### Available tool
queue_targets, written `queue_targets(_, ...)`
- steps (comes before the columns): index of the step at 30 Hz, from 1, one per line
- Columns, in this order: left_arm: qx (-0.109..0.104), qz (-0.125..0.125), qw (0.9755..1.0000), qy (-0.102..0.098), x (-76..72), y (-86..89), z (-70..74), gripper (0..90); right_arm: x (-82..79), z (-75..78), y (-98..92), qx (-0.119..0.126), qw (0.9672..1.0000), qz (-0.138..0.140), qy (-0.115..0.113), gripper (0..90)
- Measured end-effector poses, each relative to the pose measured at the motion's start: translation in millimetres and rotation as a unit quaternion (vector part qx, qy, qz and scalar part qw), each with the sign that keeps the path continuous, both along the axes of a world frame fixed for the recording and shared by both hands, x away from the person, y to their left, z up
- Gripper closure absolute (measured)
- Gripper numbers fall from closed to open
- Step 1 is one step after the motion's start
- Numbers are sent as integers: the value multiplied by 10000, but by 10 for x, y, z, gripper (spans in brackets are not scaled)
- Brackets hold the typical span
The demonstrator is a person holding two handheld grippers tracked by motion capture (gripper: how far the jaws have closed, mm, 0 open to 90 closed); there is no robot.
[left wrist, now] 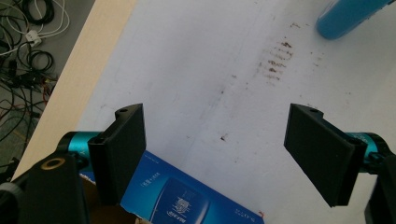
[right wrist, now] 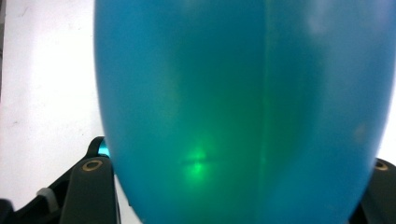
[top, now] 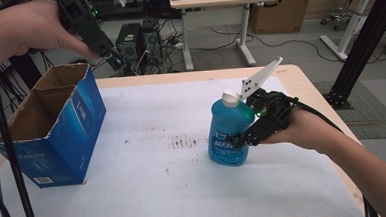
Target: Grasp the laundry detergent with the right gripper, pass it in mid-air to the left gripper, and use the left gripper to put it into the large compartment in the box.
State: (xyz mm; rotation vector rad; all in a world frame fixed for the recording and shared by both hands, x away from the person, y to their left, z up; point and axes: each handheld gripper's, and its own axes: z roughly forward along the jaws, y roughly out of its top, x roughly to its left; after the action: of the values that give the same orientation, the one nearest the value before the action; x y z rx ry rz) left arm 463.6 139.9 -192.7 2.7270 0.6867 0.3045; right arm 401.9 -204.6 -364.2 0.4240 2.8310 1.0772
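my right gripper (top: 243,138) clamps the upright translucent blue plastic bottle with a white cap (top: 229,134); my left gripper (left wrist: 215,156) hangs wide open above the open blue cardboard box (top: 57,130).

No legible text on box (top: 62,128), bottle (top: 228,131)

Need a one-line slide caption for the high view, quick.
Right tool grips the upright blue bottle; left tool hovers open above the blue carton.
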Motion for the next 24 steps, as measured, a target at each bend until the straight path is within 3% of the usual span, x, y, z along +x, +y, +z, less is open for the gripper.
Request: queue_targets(24, -7, -18, 10000, -7, -11, 4, 0, 210, -10, -33, 13, 5, 10000, 46, -28, 421)
